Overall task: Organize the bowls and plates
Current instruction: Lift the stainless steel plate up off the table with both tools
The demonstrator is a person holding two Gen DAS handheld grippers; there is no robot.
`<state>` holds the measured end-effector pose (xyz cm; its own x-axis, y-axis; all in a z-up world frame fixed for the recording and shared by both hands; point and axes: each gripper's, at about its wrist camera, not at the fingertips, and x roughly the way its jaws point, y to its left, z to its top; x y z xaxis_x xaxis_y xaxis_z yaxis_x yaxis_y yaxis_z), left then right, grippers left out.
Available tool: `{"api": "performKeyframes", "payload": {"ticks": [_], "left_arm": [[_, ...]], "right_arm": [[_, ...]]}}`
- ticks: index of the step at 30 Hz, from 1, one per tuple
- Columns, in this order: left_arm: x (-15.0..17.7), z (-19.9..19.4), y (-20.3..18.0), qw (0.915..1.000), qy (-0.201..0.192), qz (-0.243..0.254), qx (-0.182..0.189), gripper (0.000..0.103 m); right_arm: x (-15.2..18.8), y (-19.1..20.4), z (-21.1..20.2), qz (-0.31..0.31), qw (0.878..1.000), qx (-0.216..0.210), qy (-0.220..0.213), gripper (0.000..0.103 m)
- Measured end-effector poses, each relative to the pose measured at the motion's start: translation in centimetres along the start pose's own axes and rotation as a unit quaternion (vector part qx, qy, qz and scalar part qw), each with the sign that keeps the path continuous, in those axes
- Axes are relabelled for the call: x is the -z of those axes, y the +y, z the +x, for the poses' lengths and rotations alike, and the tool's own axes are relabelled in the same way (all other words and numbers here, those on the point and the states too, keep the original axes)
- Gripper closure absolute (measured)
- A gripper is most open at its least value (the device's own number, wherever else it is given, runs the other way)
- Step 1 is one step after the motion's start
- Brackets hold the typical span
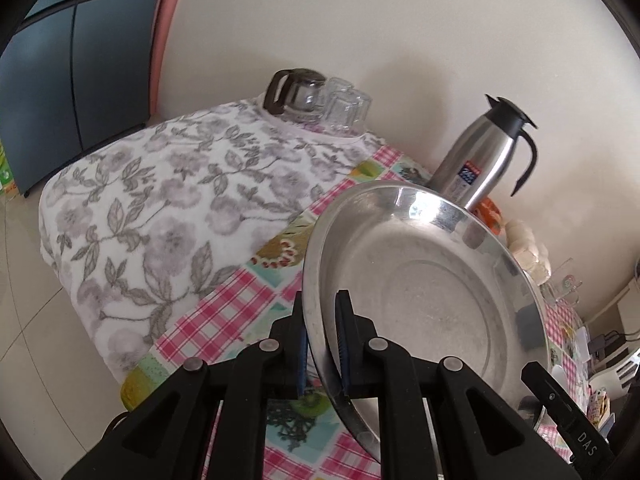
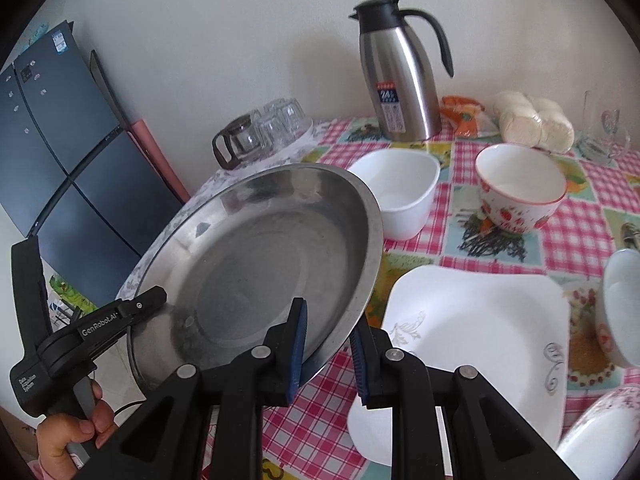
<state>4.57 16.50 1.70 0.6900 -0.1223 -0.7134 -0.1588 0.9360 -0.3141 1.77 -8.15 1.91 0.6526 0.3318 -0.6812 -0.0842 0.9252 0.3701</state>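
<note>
A round steel plate [image 1: 420,280] is held tilted above the table. My left gripper [image 1: 324,336] is shut on its left rim. In the right wrist view the same steel plate [image 2: 264,256] has its right rim between my right gripper's [image 2: 330,350] blue pads, with a small gap on the right pad's side. The left gripper [image 2: 120,320] shows at the plate's far edge there. On the table lie a square white plate [image 2: 480,340], a white square bowl [image 2: 396,196] and a strawberry-patterned bowl [image 2: 520,196].
A steel thermos jug [image 2: 400,80] stands at the back. A glass coffee pot [image 2: 236,140] and upturned glasses [image 2: 284,120] sit on a floral cloth [image 1: 160,208]. More bowls [image 2: 620,308] are at the right edge. A dark fridge [image 2: 60,160] stands left.
</note>
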Motion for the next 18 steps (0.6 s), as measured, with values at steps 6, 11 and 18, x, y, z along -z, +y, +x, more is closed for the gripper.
{"api": "performKeyframes", "payload": {"ticks": [6,11,18], "left_arm": [[-0.6,-1.4,-3.6,0.9991,-0.005,0.027,0.032,0.09],[-1.3,-2.6,-6.9,0.9969,-0.012,0.046,0.062,0.09],[-1.3,-3.5,-12.4,0.9916,-0.02,0.083,0.097,0.09]], "right_arm": [[-0.8,-1.8,-3.5,0.016,0.999,0.008,-0.034,0.081],[-1.6,-3.5,-6.6,0.028,0.997,0.021,-0.071,0.081],[-2.0,-6.5,-10.8,0.053,0.99,0.041,-0.121,0.081]]}}
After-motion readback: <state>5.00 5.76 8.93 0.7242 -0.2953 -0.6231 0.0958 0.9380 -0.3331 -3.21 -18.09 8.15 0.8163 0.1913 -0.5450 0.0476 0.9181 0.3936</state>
